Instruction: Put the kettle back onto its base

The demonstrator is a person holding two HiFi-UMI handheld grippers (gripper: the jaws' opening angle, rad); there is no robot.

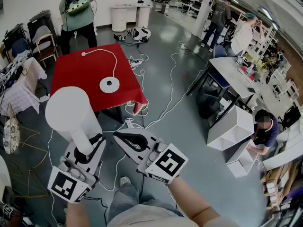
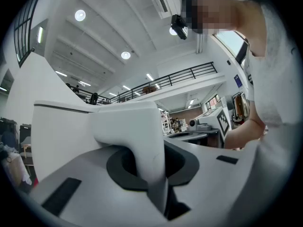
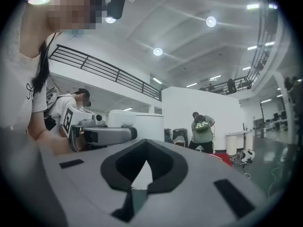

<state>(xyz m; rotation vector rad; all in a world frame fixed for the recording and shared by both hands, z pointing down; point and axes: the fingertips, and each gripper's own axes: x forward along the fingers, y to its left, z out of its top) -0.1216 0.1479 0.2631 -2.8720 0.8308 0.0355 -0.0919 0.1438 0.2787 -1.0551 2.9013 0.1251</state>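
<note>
closest in, the left gripper (image 1: 86, 149) has its jaws clamped narrow on the handle (image 2: 137, 131) of the white kettle (image 1: 68, 110). the left gripper view shows the handle filling the dark hollow between the pads. the kettle is held in the air on the person's left. in the head view it covers the near left corner of the red counter (image 1: 75, 74), and it touches nothing but the jaws. just beside it, the right gripper (image 1: 120, 136) points toward the kettle with its jaws drawn together and nothing between them, as the right gripper view confirms. the round white base (image 1: 109, 84) lies near the middle of the counter, well apart from the kettle. its white cord (image 1: 111, 56) loops across the cloth to a plug at the far edge. more cables trail over the grey floor (image 1: 184, 117).
</note>
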